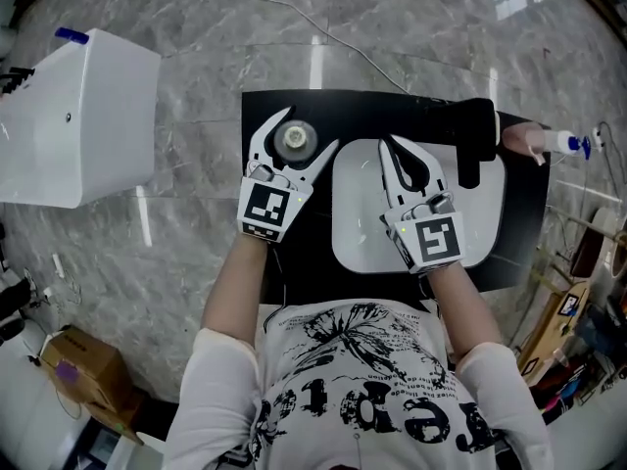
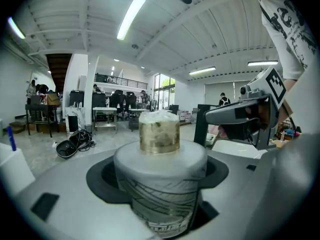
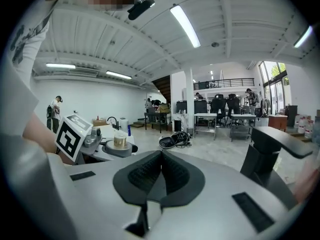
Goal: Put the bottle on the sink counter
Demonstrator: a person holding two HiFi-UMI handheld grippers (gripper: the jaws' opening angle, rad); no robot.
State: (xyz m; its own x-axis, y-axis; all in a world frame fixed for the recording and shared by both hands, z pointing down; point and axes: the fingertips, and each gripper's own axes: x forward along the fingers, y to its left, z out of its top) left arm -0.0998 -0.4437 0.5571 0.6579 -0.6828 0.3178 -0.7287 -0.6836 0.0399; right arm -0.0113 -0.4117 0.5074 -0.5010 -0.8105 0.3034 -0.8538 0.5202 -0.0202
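Found the squat grey-white plastic bottle clamped in the left tool, with jaws set fairly wide against either side of the round body, just under the shoulder. Saw it upright above the rear left corner of the glossy black tabletop, just beside the white oval sink basin; could not tell base contact with that surface. Noted a dull gold cylindrical cap under a crumpled pale seal, and thin dark line print around a smooth wall. Judged it light and stiff enough to take a firm squeeze, yet slick, so best held low on the broad body and not by the narrow cap. Held the right tool with jaws pressed together on nothing, ribbed black pads meeting, above the basin near the matte black angular faucet. Reckoned a level, gentle lowering enough, given a short wide shape unlikely to topple.
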